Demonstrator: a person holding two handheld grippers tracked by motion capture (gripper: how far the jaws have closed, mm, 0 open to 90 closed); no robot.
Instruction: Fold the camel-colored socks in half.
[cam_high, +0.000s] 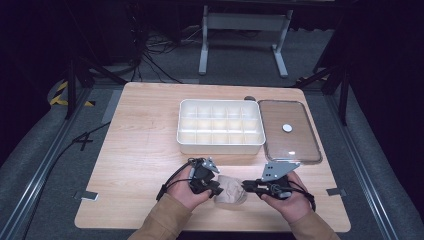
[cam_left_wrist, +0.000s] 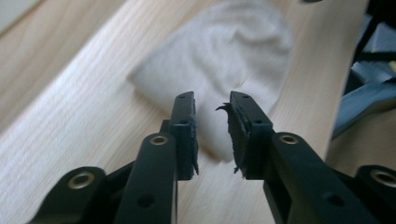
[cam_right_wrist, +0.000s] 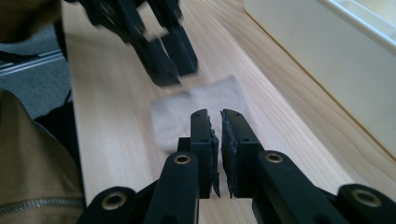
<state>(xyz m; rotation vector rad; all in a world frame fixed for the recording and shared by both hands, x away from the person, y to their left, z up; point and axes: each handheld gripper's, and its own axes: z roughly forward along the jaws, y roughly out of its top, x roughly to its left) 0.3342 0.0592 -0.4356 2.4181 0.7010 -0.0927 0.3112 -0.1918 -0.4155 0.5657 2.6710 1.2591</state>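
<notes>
Beige cloth (cam_high: 231, 192) lies crumpled near the front edge of the table (cam_high: 145, 145), between the two grippers.

In the high view the left gripper (cam_high: 216, 189) touches the cloth's left side and the right gripper (cam_high: 247, 186) its right side. The left gripper view shows its fingers (cam_left_wrist: 185, 122) parted with a clear gap, above the pale cloth (cam_left_wrist: 224, 70), gripping nothing. The right gripper view shows its fingers (cam_right_wrist: 203, 135) nearly together, a thin slit between them, nothing held, the cloth (cam_right_wrist: 196, 116) just ahead. A white compartment box (cam_high: 220, 126) sits toward the back edge, with its clear lid (cam_high: 289, 131) beside it to the right.
</notes>
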